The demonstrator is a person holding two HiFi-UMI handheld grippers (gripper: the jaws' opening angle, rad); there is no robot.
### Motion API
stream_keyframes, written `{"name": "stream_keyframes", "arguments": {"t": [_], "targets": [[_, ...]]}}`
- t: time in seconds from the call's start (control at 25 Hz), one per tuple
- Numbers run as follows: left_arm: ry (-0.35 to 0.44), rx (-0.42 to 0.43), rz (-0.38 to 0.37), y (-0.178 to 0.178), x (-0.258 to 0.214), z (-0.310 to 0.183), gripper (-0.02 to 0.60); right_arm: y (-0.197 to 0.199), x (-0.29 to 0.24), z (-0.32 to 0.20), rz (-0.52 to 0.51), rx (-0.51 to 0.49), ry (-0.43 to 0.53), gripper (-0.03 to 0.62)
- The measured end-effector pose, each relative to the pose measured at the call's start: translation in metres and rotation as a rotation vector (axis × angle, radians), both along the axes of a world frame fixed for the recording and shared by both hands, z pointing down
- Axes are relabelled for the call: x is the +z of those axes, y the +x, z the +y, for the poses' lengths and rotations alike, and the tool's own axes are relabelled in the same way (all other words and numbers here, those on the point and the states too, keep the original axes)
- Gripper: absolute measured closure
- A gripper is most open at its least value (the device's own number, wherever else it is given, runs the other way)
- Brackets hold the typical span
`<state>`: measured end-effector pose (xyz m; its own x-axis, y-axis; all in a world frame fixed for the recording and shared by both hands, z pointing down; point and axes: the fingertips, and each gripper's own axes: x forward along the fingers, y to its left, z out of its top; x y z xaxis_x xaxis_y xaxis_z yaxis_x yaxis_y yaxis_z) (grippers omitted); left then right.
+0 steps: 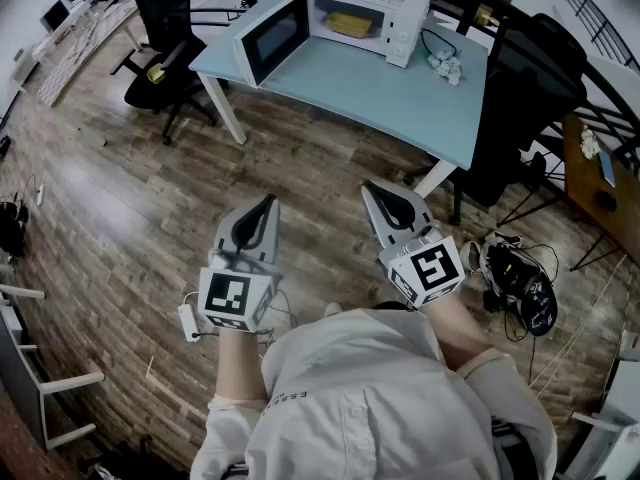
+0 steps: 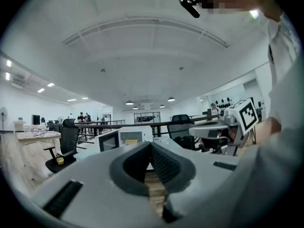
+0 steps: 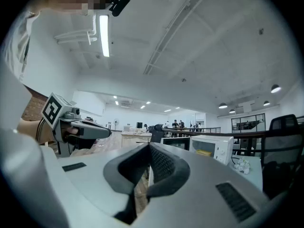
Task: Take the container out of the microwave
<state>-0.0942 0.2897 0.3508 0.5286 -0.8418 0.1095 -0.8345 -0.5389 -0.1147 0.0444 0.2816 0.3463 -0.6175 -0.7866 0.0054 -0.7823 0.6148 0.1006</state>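
The white microwave (image 1: 365, 13) stands at the back of a light blue table (image 1: 380, 93) with its door (image 1: 270, 36) swung open to the left. A yellow container (image 1: 348, 23) sits inside the cavity. Both grippers hang over the wooden floor close to the person's body, well short of the table. My left gripper (image 1: 268, 200) has its jaws together with nothing between them, and so does my right gripper (image 1: 372, 186). The left gripper view looks past the shut left gripper (image 2: 151, 144) at the microwave (image 2: 130, 136) and container (image 2: 131, 141). Beyond the right gripper (image 3: 149, 146) are the microwave (image 3: 216, 148) and container (image 3: 204, 153).
A crumpled white paper (image 1: 445, 65) lies on the table right of the microwave. Black office chairs stand at the table's left (image 1: 165, 38) and right (image 1: 530, 88). Cables and a dark bag (image 1: 520, 278) lie on the floor at the right. A white power strip (image 1: 188, 321) lies by the left gripper.
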Motion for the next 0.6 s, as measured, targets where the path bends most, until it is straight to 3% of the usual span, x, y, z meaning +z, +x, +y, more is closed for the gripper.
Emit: {"name": "stream_keyframes", "arguments": {"t": [0.6], "targets": [[-0.015,0.013,0.024,-0.018,0.008,-0.007,0.588,-0.011,0.005,-0.005,0.06,0.067,0.023,0.58]]}}
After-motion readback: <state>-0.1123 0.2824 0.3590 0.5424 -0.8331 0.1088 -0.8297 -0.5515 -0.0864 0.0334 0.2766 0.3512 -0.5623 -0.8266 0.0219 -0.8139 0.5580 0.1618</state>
